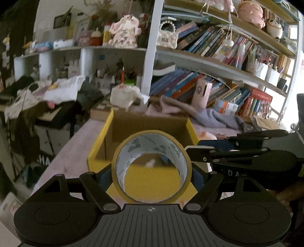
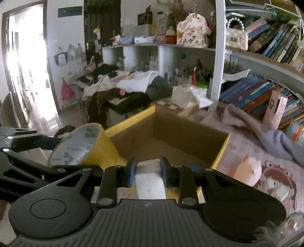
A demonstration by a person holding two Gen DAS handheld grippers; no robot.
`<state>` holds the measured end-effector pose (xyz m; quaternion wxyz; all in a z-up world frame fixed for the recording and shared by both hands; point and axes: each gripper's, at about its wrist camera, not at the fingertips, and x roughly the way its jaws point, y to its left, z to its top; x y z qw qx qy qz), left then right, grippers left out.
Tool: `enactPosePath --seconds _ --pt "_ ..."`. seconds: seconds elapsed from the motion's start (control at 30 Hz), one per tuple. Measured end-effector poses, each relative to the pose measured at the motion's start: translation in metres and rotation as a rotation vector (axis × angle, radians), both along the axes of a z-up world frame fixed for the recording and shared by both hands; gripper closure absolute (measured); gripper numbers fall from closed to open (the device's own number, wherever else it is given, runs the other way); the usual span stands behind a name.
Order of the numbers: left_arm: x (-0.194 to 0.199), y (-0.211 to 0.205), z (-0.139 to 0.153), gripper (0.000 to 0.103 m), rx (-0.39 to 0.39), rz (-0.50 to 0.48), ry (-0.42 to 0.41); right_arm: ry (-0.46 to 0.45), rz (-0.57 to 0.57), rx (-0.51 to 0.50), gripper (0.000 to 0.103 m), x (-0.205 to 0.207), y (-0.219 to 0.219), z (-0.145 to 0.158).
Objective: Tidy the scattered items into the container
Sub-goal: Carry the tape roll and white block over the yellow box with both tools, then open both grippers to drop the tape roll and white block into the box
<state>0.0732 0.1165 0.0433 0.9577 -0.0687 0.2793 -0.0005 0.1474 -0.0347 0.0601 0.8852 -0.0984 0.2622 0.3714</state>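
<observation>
Tape roll [image 1: 151,167] is clamped in the left gripper [image 1: 152,175] fingers. A white block [image 2: 150,180] is clamped in the right gripper [image 2: 148,173]. Neither is dropped into the yellow box [image 2: 221,152] yet.

We see the tape roll [image 1: 151,167] between the left gripper's [image 1: 151,177] pads, near the cardboard box [image 1: 106,140] – the right gripper [image 2: 148,173] alongside, clamping a white block [image 2: 150,180].

A lived-in home bedroom: crammed bookshelves [image 1: 218,47], plush toys [image 1: 250,13], heaped clothes [image 2: 136,83], cartoon-print bedsheet [image 2: 266,171] ahead of the gripper.
</observation>
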Motion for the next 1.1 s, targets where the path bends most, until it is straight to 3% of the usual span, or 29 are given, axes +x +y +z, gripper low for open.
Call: enactPosePath --seconds 0.33,0.67,1.1 --pt "0.072 0.022 -0.005 0.02 -0.037 0.025 -0.027 0.003 -0.031 -0.047 0.078 0.069 0.016 -0.014" --pt "0.136 0.032 -0.043 0.02 0.012 0.011 0.103 0.072 -0.007 -0.14 0.078 0.104 0.034 -0.055" --pt "0.159 0.017 -0.07 0.02 0.067 -0.042 0.216 0.125 0.086 -0.253 0.077 0.11 0.048 -0.08"
